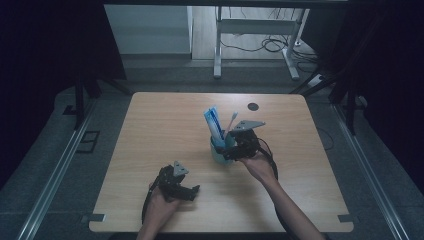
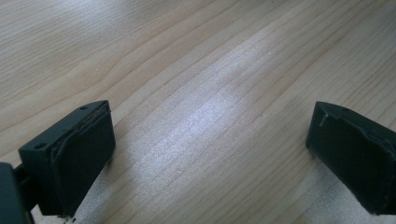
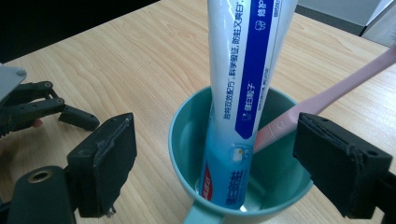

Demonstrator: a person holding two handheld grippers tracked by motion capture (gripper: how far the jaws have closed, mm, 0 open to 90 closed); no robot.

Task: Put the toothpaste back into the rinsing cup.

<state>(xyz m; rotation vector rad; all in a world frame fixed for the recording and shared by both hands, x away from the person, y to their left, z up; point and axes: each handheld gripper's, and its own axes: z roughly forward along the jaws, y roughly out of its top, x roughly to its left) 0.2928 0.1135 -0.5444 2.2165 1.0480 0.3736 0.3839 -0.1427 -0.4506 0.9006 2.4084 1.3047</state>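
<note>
A teal cup (image 1: 220, 150) stands a little right of the table's middle. In it lean a white and blue toothpaste tube (image 1: 213, 122) and a pink toothbrush (image 1: 231, 120). My right gripper (image 1: 230, 146) hovers at the cup's near right side, open. In the right gripper view its jaws stand wide apart on either side of the cup (image 3: 187, 121), touching neither the tube (image 3: 243, 70) nor the toothbrush (image 3: 336, 88). My left gripper (image 1: 192, 190) rests low near the front edge, open, with only bare wood between its jaws (image 2: 210, 154). It also shows at the left of the right gripper view (image 3: 70, 116).
The wooden table (image 1: 160, 125) has a small black round mark (image 1: 253, 106) near its far edge. Beyond the table, a white desk frame (image 1: 218, 50) and loose cables (image 1: 270, 45) lie on the floor. Metal rails run along both sides.
</note>
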